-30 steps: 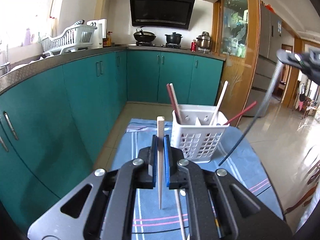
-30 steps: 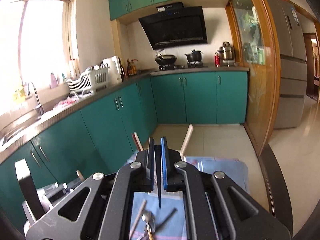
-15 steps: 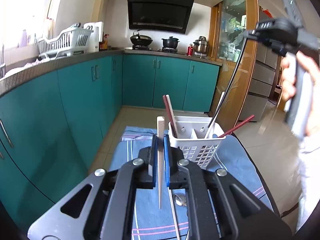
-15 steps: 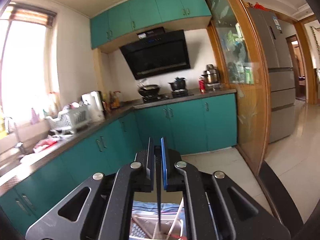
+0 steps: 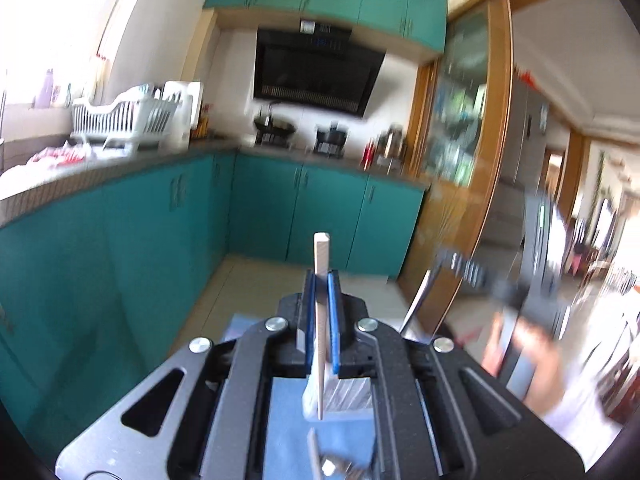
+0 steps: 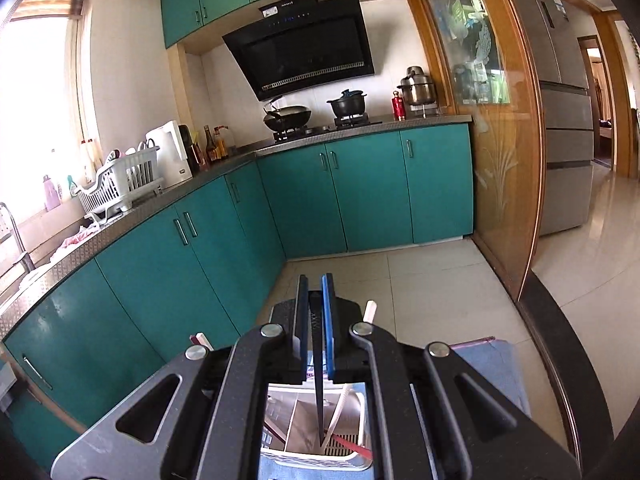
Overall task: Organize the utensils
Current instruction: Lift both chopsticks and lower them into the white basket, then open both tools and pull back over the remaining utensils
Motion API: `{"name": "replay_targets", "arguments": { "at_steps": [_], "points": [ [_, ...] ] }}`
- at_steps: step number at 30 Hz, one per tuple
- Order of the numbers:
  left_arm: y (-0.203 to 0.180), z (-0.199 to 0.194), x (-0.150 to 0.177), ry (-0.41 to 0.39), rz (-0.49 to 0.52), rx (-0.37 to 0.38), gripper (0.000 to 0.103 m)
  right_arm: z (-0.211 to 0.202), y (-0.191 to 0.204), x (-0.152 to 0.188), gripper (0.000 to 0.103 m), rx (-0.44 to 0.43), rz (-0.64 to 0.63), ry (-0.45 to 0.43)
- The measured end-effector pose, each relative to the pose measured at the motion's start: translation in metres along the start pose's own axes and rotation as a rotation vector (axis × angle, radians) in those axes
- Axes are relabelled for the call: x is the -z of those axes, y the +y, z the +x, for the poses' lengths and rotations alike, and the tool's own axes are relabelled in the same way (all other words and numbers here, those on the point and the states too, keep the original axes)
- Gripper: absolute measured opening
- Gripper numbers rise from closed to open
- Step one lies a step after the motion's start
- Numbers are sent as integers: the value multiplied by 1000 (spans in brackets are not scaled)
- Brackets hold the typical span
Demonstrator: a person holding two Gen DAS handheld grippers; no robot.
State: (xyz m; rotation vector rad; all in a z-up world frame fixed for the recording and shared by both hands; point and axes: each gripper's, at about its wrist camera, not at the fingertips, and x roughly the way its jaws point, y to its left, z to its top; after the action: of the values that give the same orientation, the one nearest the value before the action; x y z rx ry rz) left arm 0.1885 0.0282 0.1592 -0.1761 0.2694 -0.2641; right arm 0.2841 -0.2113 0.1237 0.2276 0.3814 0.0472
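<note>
My left gripper (image 5: 322, 280) is shut on a pale wooden chopstick (image 5: 321, 344) that stands upright between the blue pads. Under its fingers lies the white slotted utensil basket (image 5: 344, 398), blurred, on the blue cloth (image 5: 288, 432). To the right, a person's hand holds my right gripper (image 5: 516, 292), also blurred. In the right wrist view, the right gripper (image 6: 315, 284) is shut on a black chopstick (image 6: 319, 400), whose tip points down into a compartment of the basket (image 6: 352, 460). A white chopstick (image 6: 338, 410) and a red chopstick (image 6: 352, 442) lean inside the basket.
Teal cabinets (image 6: 208, 264) under a metal counter run along the left and back. A wooden glass partition (image 6: 504, 184) and a fridge (image 6: 568, 120) stand to the right. Tiled floor (image 6: 432, 280) lies beyond the table. A spoon (image 5: 328, 468) lies on the cloth.
My left gripper rose with its pale chopstick, so the basket sank under the fingers. My right gripper swung over the basket and the black chopstick's tip went down into it.
</note>
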Motion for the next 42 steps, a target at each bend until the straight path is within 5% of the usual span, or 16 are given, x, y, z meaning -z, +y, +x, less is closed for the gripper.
{"name": "replay_targets", "arguments": {
  "at_steps": [4,7,18,19,21,22,23,25,32,36,42],
  "points": [
    [-12,10,-46,-102,-24,3,6,-11,1,-12,7,0,-12,-33],
    [-21,36,-56,-101,-24,-13,6,-11,0,-15,7,12,-12,-27],
    [2,112,15,63,-89,-67,6,13,-14,21,7,37,-6,87],
    [4,113,18,68,-87,-72,6,12,-16,22,10,48,-9,88],
    [6,113,22,65,-80,-84,7,7,-17,24,31,83,-19,80],
    [7,111,24,61,-77,-88,12,2,-18,24,46,90,-18,65],
    [7,109,25,59,-74,-88,18,-1,-19,24,50,89,-16,49],
    [10,99,29,42,-86,-81,46,-13,-20,24,50,89,-24,23],
    [26,35,55,-23,-59,-172,69,-88,-48,43,57,64,36,-53],
    [34,33,105,188,-6,-248,70,-119,-72,89,58,64,76,19],
    [41,52,183,469,-4,-286,71,-76,-98,194,58,181,126,354]
  ]
}}
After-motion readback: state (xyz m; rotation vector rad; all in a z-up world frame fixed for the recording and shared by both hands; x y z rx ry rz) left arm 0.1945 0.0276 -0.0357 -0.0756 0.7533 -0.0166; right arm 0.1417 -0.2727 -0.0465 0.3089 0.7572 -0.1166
